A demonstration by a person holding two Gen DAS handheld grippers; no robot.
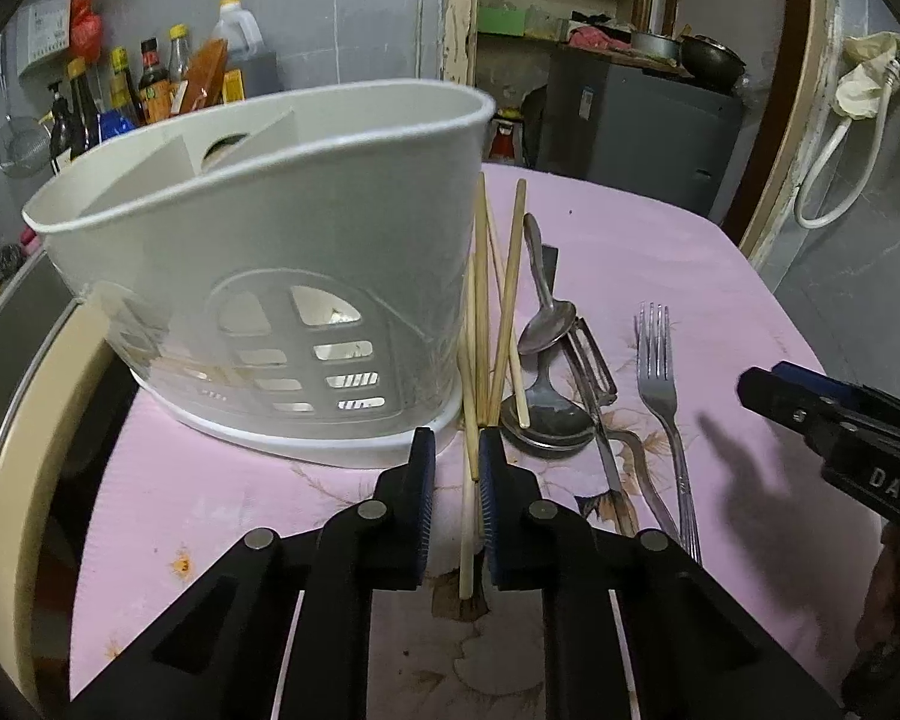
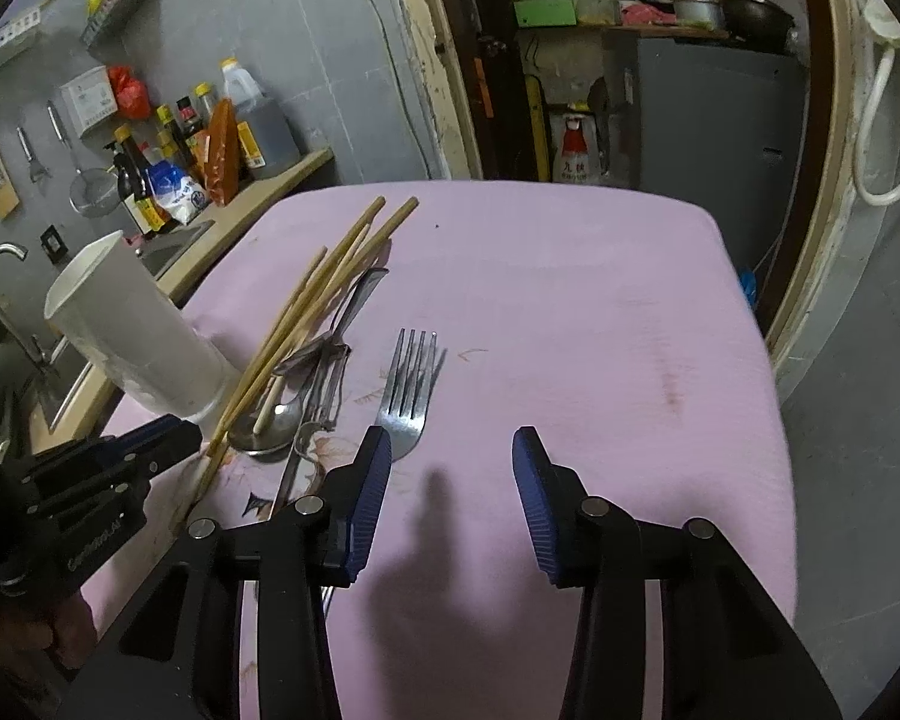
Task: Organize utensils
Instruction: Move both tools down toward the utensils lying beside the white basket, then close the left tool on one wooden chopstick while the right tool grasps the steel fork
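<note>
A white utensil holder (image 1: pixel 258 252) with dividers stands on the pink tablecloth (image 1: pixel 660 252); it also shows in the right wrist view (image 2: pixel 132 330). Several wooden chopsticks (image 1: pixel 480 312) lie beside it, with two spoons (image 1: pixel 549 417), a peeler (image 1: pixel 594 360) and a fork (image 1: pixel 660 372). My left gripper (image 1: pixel 456 450) is partly open, its fingers on either side of the chopstick ends, the right pad touching one. My right gripper (image 2: pixel 447 450) is open and empty above the cloth, its left finger near the fork (image 2: pixel 411 387).
Sauce bottles (image 2: pixel 162 168) and a sink tap (image 2: pixel 0 288) line the counter left of the table. A grey cabinet (image 2: pixel 702 108) stands behind the table. The table's right edge (image 2: pixel 768 360) drops to the floor.
</note>
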